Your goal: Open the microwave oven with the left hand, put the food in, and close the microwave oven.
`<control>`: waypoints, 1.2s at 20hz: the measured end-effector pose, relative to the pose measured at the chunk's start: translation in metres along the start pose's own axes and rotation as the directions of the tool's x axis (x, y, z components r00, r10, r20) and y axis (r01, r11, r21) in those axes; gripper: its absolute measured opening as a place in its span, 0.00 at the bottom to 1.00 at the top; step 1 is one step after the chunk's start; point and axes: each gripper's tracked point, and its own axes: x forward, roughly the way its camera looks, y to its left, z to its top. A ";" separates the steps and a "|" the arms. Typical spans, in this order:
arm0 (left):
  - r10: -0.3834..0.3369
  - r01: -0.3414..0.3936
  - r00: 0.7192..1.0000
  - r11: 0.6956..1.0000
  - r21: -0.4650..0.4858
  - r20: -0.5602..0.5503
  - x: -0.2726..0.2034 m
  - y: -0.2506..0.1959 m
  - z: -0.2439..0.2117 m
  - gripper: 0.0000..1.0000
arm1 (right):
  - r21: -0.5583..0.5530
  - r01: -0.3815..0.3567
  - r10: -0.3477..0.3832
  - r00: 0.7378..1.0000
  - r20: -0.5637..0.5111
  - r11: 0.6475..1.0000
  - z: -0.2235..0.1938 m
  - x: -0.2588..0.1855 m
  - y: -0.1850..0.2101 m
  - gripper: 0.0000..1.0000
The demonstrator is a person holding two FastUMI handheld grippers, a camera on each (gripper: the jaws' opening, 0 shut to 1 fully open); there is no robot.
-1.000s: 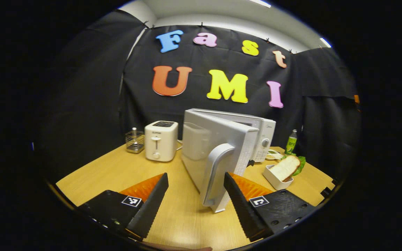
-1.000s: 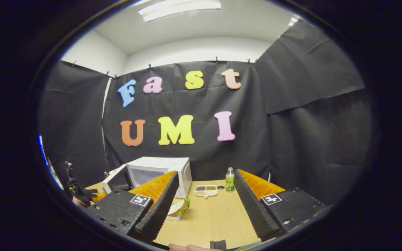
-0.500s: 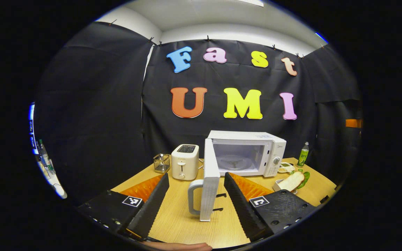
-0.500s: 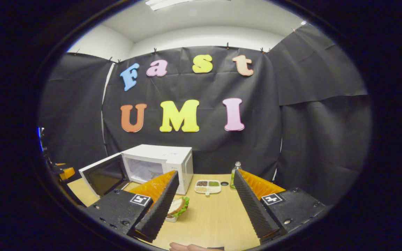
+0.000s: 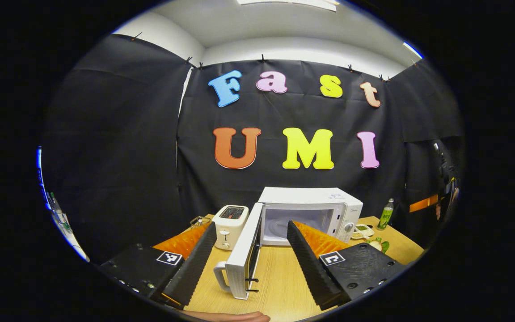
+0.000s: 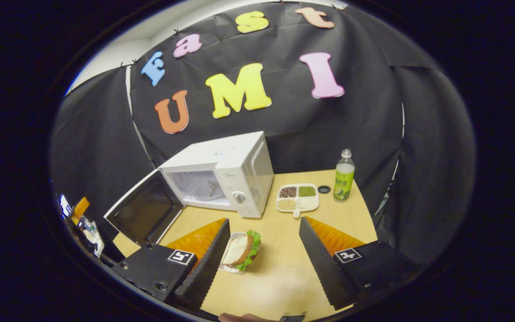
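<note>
The white microwave (image 5: 311,208) stands at the back of the wooden table with its door (image 5: 244,259) swung wide open to the left, handle toward me. My left gripper (image 5: 251,257) is open, drawn back from the door, nothing between its fingers. In the right gripper view the microwave (image 6: 226,172) shows its open cavity and dark door (image 6: 143,214). A sandwich with lettuce in a small white tray (image 6: 241,252) lies on the table just ahead of my right gripper (image 6: 262,252), which is open above the table, the tray close to its left finger.
A white toaster (image 5: 228,223) stands left of the microwave. A green bottle (image 6: 343,176), a divided dish of grains (image 6: 297,197) and a small black ring (image 6: 324,189) sit right of the microwave. The table's right edge (image 6: 369,214) runs close by.
The left gripper let go of the door handle and pulled back; the door swung fully open. The right gripper tilted down and moved toward the sandwich tray.
</note>
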 end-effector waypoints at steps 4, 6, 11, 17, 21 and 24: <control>0.033 -0.034 0.998 0.999 0.028 0.057 -0.005 -0.005 0.025 0.95 | 0.107 -0.095 0.113 0.978 -0.178 0.990 -0.031 0.050 -0.008 0.98; 0.043 -0.043 0.996 0.999 -0.004 0.072 -0.011 -0.011 0.032 0.95 | 0.213 -0.169 0.223 0.939 -0.260 0.962 -0.047 0.062 0.002 0.87; 0.048 -0.043 0.994 0.998 -0.053 0.100 -0.024 -0.021 0.041 0.95 | 0.398 -0.254 0.415 0.820 -0.395 0.881 -0.086 0.090 0.024 0.82; 0.032 -0.028 0.995 0.999 -0.044 0.095 -0.038 -0.023 0.043 0.95 | 0.616 -0.177 0.521 0.731 -0.440 0.768 -0.120 0.104 0.045 0.63; 0.020 -0.017 0.996 0.999 -0.028 0.089 -0.042 -0.024 0.039 0.95 | 0.556 -0.166 0.460 0.768 -0.446 0.815 -0.121 0.093 0.044 0.36; 0.006 -0.004 0.997 1.000 -0.020 0.075 -0.043 -0.021 0.031 0.95 | 0.469 -0.175 0.394 0.817 -0.421 0.865 -0.106 0.068 0.051 0.27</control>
